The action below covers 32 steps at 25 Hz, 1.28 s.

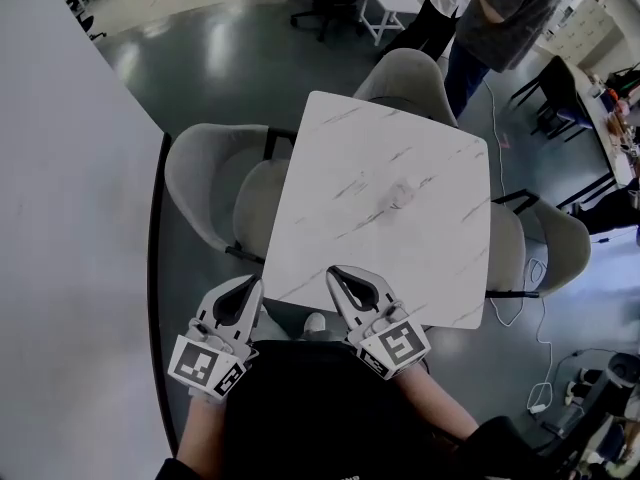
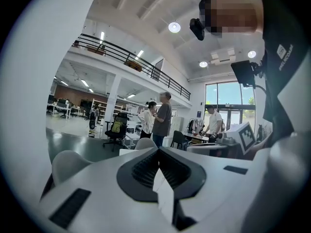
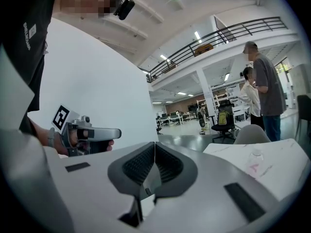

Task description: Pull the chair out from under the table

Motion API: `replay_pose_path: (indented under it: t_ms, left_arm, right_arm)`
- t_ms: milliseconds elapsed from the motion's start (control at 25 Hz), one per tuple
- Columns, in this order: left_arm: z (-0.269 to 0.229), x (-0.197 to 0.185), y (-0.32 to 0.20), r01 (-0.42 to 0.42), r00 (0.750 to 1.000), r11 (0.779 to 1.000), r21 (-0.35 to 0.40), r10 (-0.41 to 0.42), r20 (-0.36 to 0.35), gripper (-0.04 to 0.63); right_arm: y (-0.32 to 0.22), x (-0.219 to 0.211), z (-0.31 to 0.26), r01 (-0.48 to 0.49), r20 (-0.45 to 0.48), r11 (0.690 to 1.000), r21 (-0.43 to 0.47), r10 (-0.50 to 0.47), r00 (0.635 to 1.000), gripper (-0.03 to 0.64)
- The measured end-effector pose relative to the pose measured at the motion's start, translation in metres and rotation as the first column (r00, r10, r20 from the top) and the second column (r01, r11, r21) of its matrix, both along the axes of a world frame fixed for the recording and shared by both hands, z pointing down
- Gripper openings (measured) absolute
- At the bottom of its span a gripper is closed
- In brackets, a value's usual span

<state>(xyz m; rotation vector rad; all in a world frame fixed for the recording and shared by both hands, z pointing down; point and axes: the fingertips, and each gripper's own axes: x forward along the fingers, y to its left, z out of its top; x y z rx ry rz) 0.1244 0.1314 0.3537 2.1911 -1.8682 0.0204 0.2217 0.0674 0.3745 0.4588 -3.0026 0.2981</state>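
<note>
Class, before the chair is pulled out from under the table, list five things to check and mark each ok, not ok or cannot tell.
1. Left hand-held gripper open for a grasp: not ok, it is shut and empty.
2. Right hand-held gripper open: not ok, it is shut and empty.
3. A gripper on a chair: not ok, both hover at the near edge of the table.
4. Room behind the left chair: cannot tell, the wall is close behind it.
5. Room behind the far chair: not ok, a person stands beside it.
</note>
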Motion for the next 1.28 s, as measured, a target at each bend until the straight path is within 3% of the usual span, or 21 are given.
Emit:
replay_pose_path:
  t_ms: [480,1280]
  left_arm:
    - [0.006,-0.027,-0.021,-0.007,1.000,1.000,-0.008,0.007,-0.007,0.005]
    - [0.026,-0.167,-0.051,-0.061,0.995,0.997,-0.057,0.057,-0.086,0.006]
  right_arm:
    - [-0.021,-0.022,0.006,-0.021,-0.018,1.000,-0.012,0.021,1.000,0.012]
    - [-0.048,-0.145,0.020,-0.100,-0.091,0.994,-0.053,0.095,0.991,0.012]
